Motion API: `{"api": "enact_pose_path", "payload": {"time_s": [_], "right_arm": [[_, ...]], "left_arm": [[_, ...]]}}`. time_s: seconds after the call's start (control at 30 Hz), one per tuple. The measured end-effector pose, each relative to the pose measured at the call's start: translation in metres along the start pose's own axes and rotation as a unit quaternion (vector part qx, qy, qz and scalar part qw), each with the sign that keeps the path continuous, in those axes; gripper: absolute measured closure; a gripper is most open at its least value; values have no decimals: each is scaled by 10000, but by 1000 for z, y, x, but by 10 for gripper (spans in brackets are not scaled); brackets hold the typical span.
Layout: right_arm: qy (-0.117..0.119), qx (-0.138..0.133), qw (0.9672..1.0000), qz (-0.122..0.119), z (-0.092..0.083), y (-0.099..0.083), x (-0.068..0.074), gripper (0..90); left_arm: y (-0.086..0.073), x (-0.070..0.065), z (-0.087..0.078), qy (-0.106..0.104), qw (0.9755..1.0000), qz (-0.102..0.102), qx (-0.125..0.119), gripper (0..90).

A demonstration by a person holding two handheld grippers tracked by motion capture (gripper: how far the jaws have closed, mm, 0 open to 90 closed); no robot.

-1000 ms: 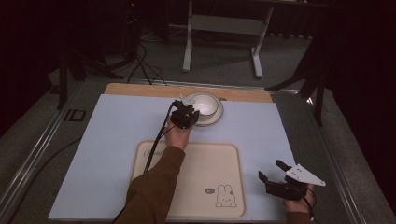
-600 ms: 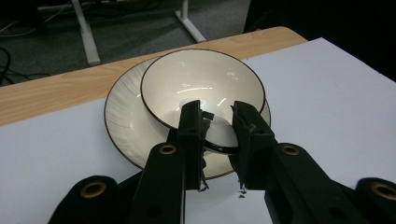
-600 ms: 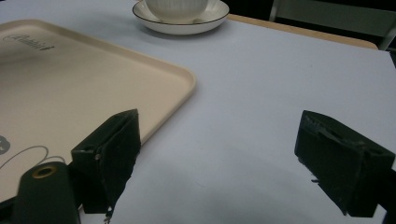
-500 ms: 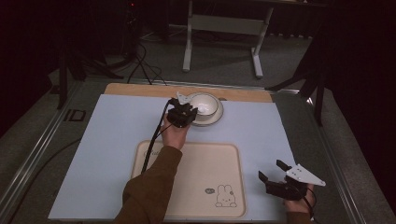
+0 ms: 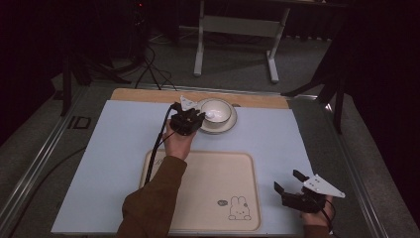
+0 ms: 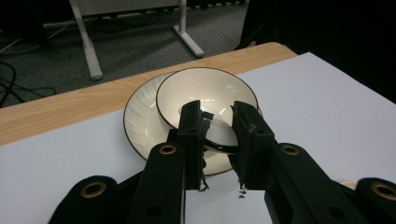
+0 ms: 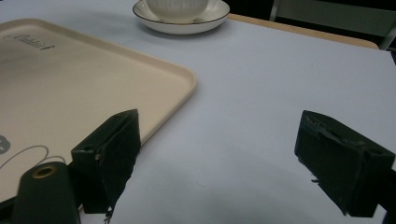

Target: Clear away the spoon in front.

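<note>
My left gripper (image 5: 198, 118) was at the far middle of the table, its jaws clamped on the near rim of the white bowl (image 5: 216, 110); in the left gripper view the same gripper (image 6: 218, 122) had the bowl (image 6: 205, 93) by its dark-edged lip, one jaw inside the rim and one outside; the bowl sat tipped on the saucer (image 6: 140, 116), its near side up between my jaws and its far side down on the plate. The saucer (image 5: 229, 124) lay on the pale blue mat (image 5: 124, 148), just short of the wooden table edge (image 5: 148, 94) at the far side; the cream tray (image 5: 208, 183) with the rabbit drawing lay nearer to me, well apart from the saucer. My right gripper (image 5: 289, 182) was at the near right of the mat, just beside the tray's right edge, its jaws wide with nothing between them; in the right gripper view that gripper (image 7: 217, 158) showed bare mat (image 7: 261, 93) between its jaws, the tray (image 7: 93, 79) to the left, and the bowl (image 7: 175, 9) on its saucer (image 7: 187, 23) far off.
</note>
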State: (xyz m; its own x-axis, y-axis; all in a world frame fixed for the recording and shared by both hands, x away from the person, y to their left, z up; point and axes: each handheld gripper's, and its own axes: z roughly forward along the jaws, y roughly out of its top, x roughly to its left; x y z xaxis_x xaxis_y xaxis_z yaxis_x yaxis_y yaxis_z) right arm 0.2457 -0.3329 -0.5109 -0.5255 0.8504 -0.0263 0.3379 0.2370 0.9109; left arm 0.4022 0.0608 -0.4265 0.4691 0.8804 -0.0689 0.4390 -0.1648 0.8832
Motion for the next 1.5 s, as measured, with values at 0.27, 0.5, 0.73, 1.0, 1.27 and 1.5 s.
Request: {"api": "enact_pose_path", "payload": {"time_s": [0.27, 0.5, 0.73, 1.0, 1.27, 1.5], "right_arm": [[3, -1, 10000, -5, 0, 0, 0, 141], [2, -4, 10000, 0, 0, 0, 0, 141], [-11, -3, 10000, 1, -1, 0, 0, 141], [-11, -5, 10000, -8, -1, 0, 0, 141], [-11, -4, 10000, -14, 0, 0, 0, 141], [-12, -1, 10000, -11, -1, 0, 1, 141]], "left_arm": [[-1, 2, -15, 15, 10000, 48, -53, 745], [-6, 5, -25, 47, 9999, 49, -81, 745], [-10, 5, -37, 38, 9999, 88, -126, 745], [-12, 4, -49, 45, 9997, 105, -193, 745], [-20, 6, -64, 82, 9996, 54, -267, 745], [-28, 10, -71, 186, 9995, 77, -238, 746]]}}
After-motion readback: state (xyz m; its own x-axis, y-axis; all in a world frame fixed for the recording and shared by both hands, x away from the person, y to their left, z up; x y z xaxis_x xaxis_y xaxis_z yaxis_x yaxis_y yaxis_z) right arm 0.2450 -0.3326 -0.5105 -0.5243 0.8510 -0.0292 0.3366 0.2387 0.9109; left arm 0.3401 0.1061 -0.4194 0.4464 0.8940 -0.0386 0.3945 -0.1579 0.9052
